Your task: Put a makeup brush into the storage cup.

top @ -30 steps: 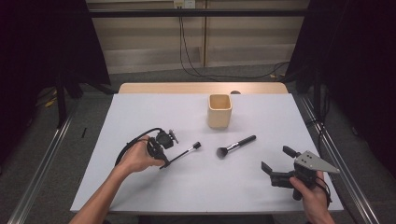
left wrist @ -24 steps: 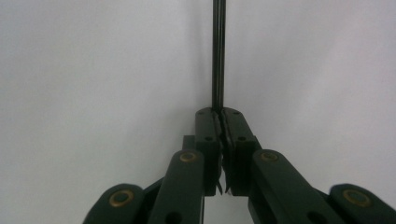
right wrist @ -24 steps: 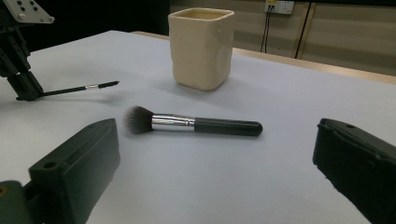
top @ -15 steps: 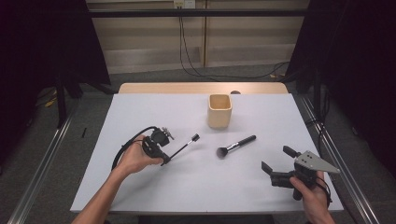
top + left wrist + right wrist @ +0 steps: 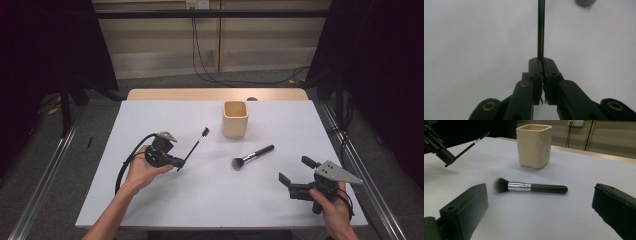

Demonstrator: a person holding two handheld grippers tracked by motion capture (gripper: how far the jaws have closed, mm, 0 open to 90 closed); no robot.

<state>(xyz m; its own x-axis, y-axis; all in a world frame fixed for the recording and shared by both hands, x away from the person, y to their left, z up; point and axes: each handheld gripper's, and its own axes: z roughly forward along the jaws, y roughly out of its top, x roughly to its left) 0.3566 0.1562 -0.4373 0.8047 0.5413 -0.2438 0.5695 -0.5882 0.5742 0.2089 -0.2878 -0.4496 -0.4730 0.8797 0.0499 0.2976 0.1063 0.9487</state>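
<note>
My left gripper (image 5: 178, 165) is shut on the lower end of a thin black wand brush (image 5: 195, 145), which slants up with its small head toward the cup. In the left gripper view the jaws press together on its slim handle (image 5: 540, 32). A beige square cup (image 5: 235, 119) stands upright at the table's far middle. A powder brush (image 5: 252, 155) with a black handle and silver collar lies flat in front of it. My right gripper (image 5: 294, 170) stands open at the near right, and the powder brush (image 5: 529, 187) and the cup (image 5: 534, 145) lie beyond its jaws.
The white table (image 5: 200, 200) has a wooden strip along its far edge. The left gripper's black cable (image 5: 125, 165) loops beside the left hand. Metal rails run along both sides of the table on the floor.
The left gripper has shifted slightly left and tilted, so the wand brush's head has swung up and farther away, toward the cup. The right gripper, cup and powder brush have stayed put.
</note>
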